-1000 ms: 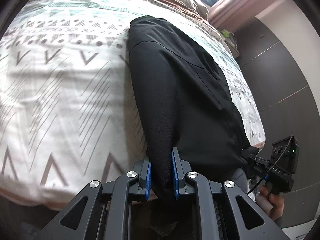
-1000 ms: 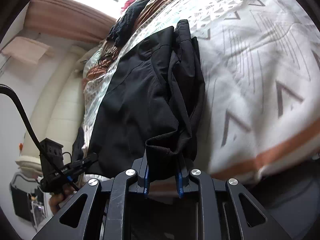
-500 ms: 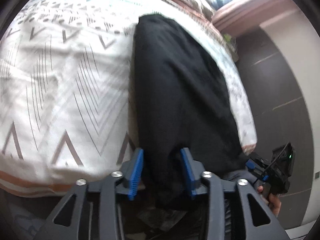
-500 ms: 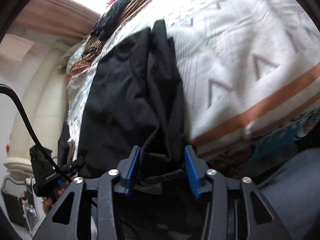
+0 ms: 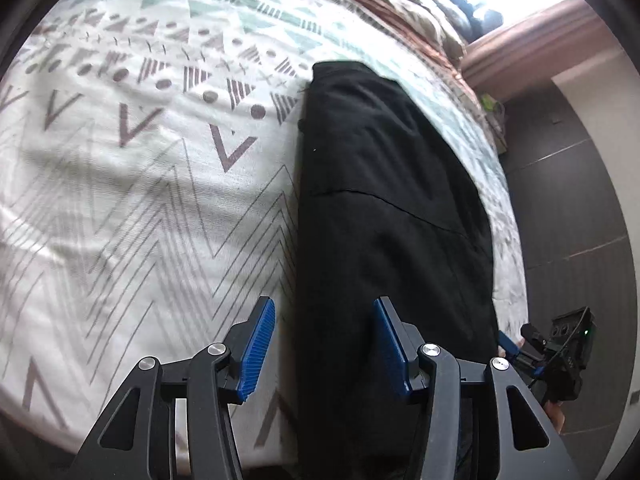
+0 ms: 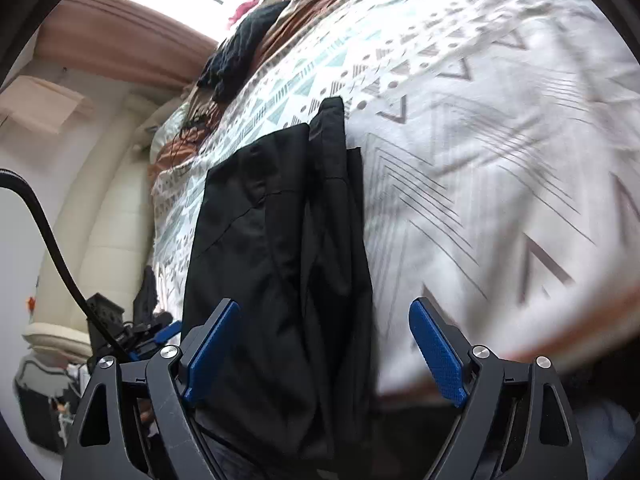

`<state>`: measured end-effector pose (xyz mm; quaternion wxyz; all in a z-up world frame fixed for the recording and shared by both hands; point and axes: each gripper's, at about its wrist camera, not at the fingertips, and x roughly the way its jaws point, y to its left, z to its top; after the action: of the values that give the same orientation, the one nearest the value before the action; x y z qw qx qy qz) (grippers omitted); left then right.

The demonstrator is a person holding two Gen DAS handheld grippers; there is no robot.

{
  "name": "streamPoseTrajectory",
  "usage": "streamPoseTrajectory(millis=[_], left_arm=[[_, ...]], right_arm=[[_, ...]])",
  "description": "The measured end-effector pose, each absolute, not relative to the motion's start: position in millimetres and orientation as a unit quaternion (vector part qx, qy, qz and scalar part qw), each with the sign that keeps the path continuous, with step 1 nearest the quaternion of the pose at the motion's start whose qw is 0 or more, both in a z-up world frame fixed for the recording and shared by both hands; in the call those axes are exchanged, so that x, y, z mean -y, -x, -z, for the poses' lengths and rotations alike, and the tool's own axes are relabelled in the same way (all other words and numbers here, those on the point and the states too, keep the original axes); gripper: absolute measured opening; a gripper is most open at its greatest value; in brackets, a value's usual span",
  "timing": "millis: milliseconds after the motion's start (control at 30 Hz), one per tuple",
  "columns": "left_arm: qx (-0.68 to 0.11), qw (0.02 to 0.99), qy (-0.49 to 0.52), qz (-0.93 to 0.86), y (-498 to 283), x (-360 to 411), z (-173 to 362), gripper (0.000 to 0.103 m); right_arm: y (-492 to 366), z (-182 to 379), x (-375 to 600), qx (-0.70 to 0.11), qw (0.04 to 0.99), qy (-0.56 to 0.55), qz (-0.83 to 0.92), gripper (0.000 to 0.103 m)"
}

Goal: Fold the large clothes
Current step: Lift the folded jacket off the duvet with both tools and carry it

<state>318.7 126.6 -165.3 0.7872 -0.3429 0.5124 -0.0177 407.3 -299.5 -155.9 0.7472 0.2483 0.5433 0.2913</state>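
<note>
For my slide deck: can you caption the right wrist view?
Right claw open, its jaws just spread, above a black garment lying lengthwise on a patterned bedspread.

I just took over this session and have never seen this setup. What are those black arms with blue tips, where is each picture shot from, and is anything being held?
There is no robot: a person holds a hand-held two-finger gripper in each hand, and each carries a wide-angle camera looking along its fingers. One picture is from the left gripper, the other from the right gripper; the blue pieces are their finger pads. Each view also catches the other gripper at its edge. A folded black garment lies on a patterned bedspread, its near end hanging over the bed's edge. Both grippers' jaws have just been opening. The cloth is between them, but the pads do not press it, so nothing is held.
</note>
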Motion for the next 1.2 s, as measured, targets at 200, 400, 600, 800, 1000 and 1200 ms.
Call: streamPoseTrajectory(millis=[200,400,600,800,1000,1200], left_arm=[[-0.513,0.783,0.352,0.023,-345,-125,175,0.060],[-0.513,0.778,0.360,0.032,-367,-130,183,0.060],[-0.517,0.777,0.357,0.036,-391,-133,188,0.060],[-0.514,0.782,0.350,0.032,-414,-138,191,0.060],[-0.502,0.790,0.351,0.017,-427,-139,191,0.050],[-0.485,0.810,0.329,0.019,-414,-128,163,0.026]], right_arm=[[-450,180,284,-0.569,0.721,-0.251,-0.307,0.087],[-475,197,265,-0.584,0.693,-0.258,-0.335,0.087],[-495,206,247,-0.586,0.676,-0.262,-0.362,0.087],[-513,207,236,-0.585,0.669,-0.261,-0.378,0.085],[-529,212,226,-0.593,0.665,-0.261,-0.371,0.047],[-516,181,219,-0.564,0.687,-0.243,-0.389,0.019]])
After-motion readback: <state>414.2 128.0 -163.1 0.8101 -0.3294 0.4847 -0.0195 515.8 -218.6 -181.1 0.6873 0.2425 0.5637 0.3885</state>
